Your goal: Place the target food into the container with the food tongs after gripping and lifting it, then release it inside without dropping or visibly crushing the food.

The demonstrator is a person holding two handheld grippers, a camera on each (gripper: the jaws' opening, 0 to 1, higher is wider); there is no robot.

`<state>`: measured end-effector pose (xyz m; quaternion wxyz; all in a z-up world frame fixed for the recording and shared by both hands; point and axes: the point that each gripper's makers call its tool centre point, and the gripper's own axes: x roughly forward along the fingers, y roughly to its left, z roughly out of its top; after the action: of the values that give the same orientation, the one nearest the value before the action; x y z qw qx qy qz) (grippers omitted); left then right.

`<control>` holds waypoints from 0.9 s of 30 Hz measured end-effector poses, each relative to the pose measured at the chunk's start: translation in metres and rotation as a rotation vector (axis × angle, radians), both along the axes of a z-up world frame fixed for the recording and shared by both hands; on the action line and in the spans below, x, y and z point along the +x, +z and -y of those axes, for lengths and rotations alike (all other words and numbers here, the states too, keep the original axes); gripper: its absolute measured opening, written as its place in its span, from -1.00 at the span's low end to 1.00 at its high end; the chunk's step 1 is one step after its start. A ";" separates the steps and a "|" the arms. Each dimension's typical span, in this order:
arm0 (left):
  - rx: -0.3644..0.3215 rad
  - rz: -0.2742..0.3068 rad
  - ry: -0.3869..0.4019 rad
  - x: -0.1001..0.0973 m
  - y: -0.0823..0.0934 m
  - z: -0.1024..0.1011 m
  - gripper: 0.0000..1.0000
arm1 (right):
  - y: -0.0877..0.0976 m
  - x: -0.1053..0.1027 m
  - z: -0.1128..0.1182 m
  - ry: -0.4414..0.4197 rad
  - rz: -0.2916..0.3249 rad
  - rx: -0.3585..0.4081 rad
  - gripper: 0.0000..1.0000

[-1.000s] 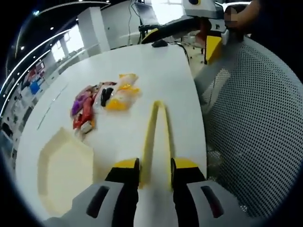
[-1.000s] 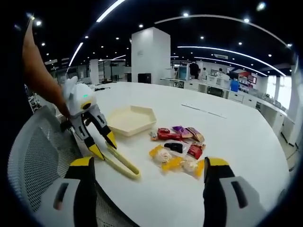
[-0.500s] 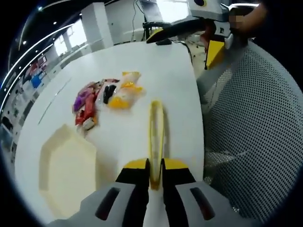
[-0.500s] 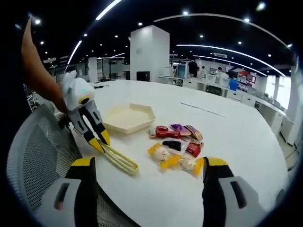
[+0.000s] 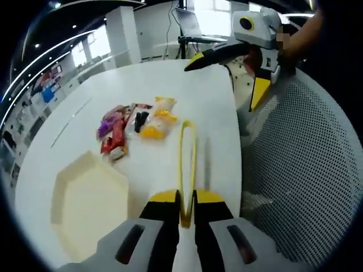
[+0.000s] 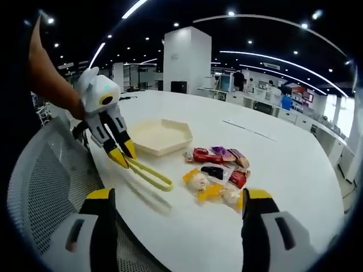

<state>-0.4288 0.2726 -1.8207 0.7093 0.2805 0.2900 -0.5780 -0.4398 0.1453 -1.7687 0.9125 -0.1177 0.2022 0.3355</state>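
left tool (image 5: 184, 199): white shell | black fingers | yellow tips

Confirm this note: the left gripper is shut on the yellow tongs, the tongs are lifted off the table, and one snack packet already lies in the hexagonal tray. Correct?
Not quite. The hexagonal tray holds nothing; the snack packets all lie on the table beside it, as the right gripper view shows. The rest stands: the left gripper is shut on the yellow tongs, lifted above their shadow.

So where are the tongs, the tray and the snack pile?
tongs (image 5: 188, 158): left gripper view, on one yellow arm.
tray (image 6: 160, 137): right gripper view, on its bare floor.
snack pile (image 6: 216, 172): right gripper view, on the black packet mid-pile.
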 end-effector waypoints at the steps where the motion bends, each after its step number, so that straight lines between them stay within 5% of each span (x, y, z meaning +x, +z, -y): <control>1: -0.003 0.002 -0.001 0.001 0.000 0.001 -0.93 | 0.000 0.000 0.000 -0.001 0.002 -0.005 0.80; 9: -0.032 0.009 -0.041 0.000 0.012 0.003 -0.93 | 0.003 0.001 0.003 -0.016 0.010 0.013 0.80; 22: -0.067 0.006 -0.079 0.002 0.047 -0.011 -0.92 | 0.006 -0.006 -0.022 0.137 -0.021 -0.039 0.59; 27: -0.064 -0.014 -0.129 -0.002 0.068 -0.013 -0.92 | 0.035 0.002 -0.032 0.175 0.010 0.032 0.41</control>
<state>-0.4310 0.2855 -1.7525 0.6771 0.2720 0.2575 -0.6335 -0.4375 0.1774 -1.7334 0.8823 -0.1222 0.1814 0.4168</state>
